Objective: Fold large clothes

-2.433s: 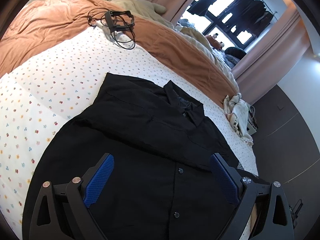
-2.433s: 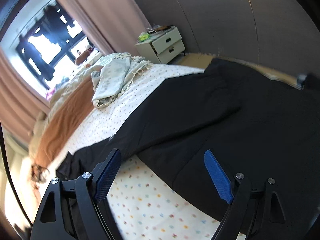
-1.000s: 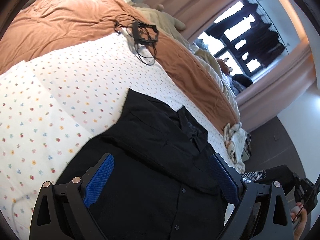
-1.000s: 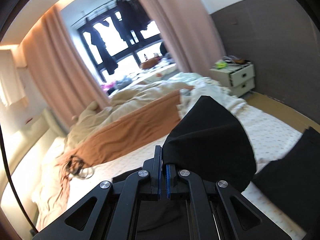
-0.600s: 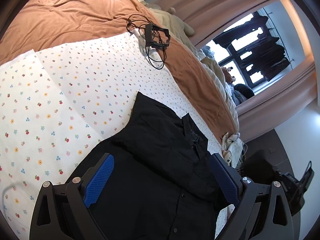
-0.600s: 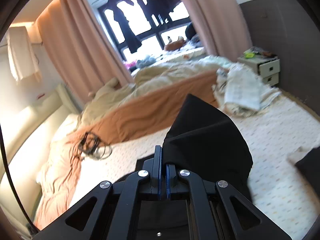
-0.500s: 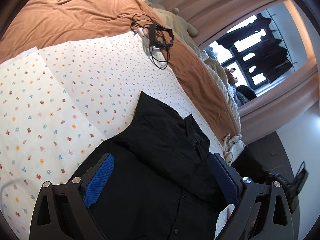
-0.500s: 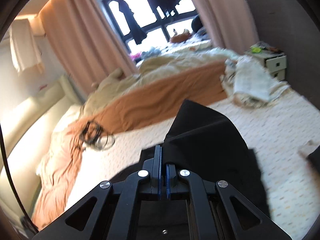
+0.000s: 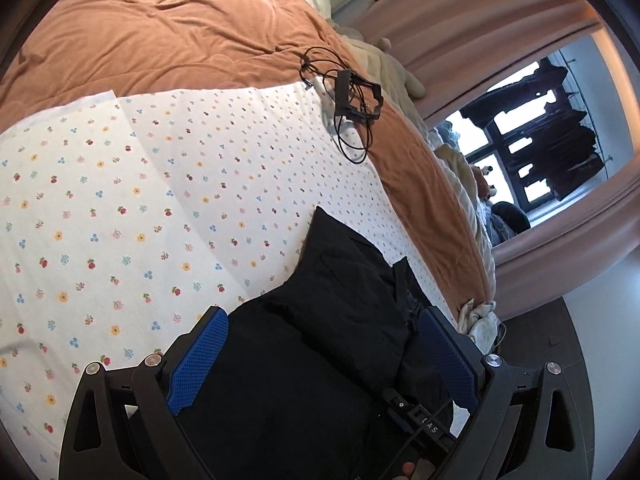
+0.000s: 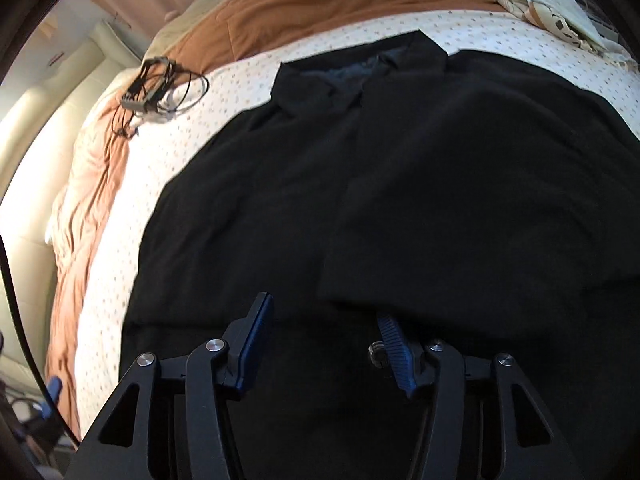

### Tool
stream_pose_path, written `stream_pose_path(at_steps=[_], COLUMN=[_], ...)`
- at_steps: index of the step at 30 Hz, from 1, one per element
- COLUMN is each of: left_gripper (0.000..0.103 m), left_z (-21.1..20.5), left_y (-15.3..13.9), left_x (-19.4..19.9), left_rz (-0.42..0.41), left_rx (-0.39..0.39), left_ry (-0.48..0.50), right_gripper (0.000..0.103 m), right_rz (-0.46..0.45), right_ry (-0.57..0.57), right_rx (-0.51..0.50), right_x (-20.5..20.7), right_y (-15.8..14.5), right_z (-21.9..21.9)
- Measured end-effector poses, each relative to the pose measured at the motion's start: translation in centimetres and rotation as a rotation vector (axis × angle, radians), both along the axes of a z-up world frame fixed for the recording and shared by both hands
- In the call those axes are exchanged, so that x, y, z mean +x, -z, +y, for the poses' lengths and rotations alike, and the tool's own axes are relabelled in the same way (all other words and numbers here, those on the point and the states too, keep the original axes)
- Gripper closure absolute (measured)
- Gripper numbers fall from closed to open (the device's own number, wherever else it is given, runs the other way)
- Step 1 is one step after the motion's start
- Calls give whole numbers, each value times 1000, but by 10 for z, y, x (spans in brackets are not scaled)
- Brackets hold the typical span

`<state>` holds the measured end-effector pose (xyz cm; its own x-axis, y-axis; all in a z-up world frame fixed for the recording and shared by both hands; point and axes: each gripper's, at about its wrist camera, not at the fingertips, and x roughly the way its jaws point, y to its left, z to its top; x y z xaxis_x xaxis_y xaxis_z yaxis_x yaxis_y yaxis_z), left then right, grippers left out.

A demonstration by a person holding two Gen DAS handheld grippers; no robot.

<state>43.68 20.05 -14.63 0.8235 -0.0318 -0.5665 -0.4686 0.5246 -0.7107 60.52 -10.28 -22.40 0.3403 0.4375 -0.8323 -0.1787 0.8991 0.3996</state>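
Observation:
A black button-up shirt (image 10: 400, 184) lies on the flowered sheet (image 9: 120, 208), collar toward the brown blanket. Its right side is folded over the middle, with the fold edge in front of my right gripper (image 10: 324, 320). That gripper is open, low over the shirt's lower part, holding nothing. My left gripper (image 9: 320, 356) is open above the shirt (image 9: 320, 340) near its left side, empty. The right gripper's body (image 9: 420, 424) shows at the bottom of the left wrist view.
A brown blanket (image 9: 160, 32) covers the far side of the bed. A black device with tangled cables (image 9: 352, 96) lies at its edge, also in the right wrist view (image 10: 148, 88). A crumpled pale cloth (image 10: 560, 12) lies at the bed's far right corner. Curtains and a window are beyond.
My right gripper carried the shirt's side over the middle, lowered it and opened, letting go. My left gripper stayed open and drifted back a little.

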Motion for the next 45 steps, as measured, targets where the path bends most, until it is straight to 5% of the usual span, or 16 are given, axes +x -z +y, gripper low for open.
stream_pose_path(at_steps=[11,19,23,24,25,27,39,45], left_gripper=[6,6,6,6,6,6,6,6], left_z=[-15,-10,-9,-10,-10,-10,3,13], left_y=[-1,-1,0,0,-1,-2,2,4], left_x=[7,5,6,6,7,7,-4,-10], left_rz=[17,17,17,16,15,10,2,3], left_rx=[34,32,24,24,24,26,-6,-15], left_ry=[35,19,23,24,27,25,-14,-51], right_gripper=[37,37,37,40,58,70,78,78], right_rz=[-77,-41,62,60,48,39,-263,-295], right_ry=[67,157,190,201,217,216,23,-68], right_rx=[-109,-93,-77,-79,-84,-67,-91,-84], right_x=[-16,17,35,36,35,35,14,9], right_y=[-38,-18,10,12,11,6,-115,-124], right_z=[-86,-94,-84,-83,-85,-85,-16,34])
